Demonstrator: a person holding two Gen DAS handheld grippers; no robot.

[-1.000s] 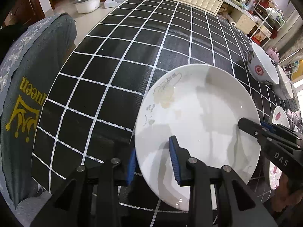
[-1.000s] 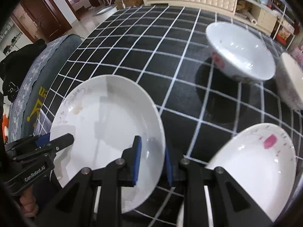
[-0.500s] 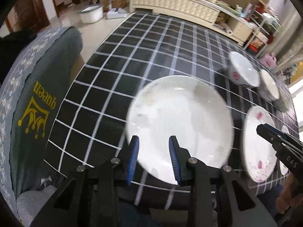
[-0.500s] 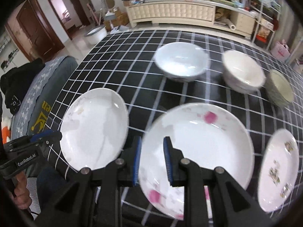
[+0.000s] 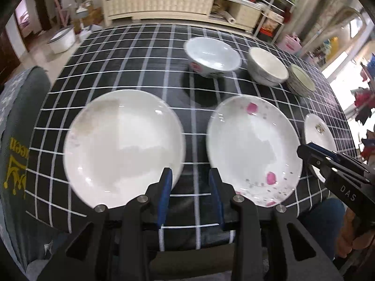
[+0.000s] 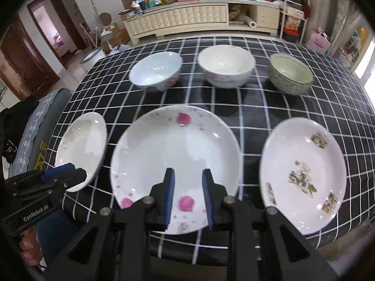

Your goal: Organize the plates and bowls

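Three plates lie in a front row on the black checked tablecloth (image 6: 264,98): a plain white plate (image 5: 121,145) on the left, a pink-petal plate (image 6: 174,152) in the middle, a flower-print plate (image 6: 302,173) on the right. Behind them stand three bowls: a white bowl with red marks (image 6: 155,70), a cream bowl (image 6: 226,68), a grey-green patterned bowl (image 6: 290,72). My left gripper (image 5: 190,187) is open and empty above the front edge, between the plain and petal plates. My right gripper (image 6: 188,194) is open and empty over the petal plate's near rim.
A grey cushion with yellow print (image 5: 16,154) sits left of the table. A cream sideboard (image 6: 180,21) with clutter runs along the far wall. Shelves (image 6: 293,11) stand at the back right. A white basin (image 5: 62,39) is on the floor at left.
Both grippers have pulled back and up from the plain plate, which now lies flat on the table. The view has widened to all plates and bowls.
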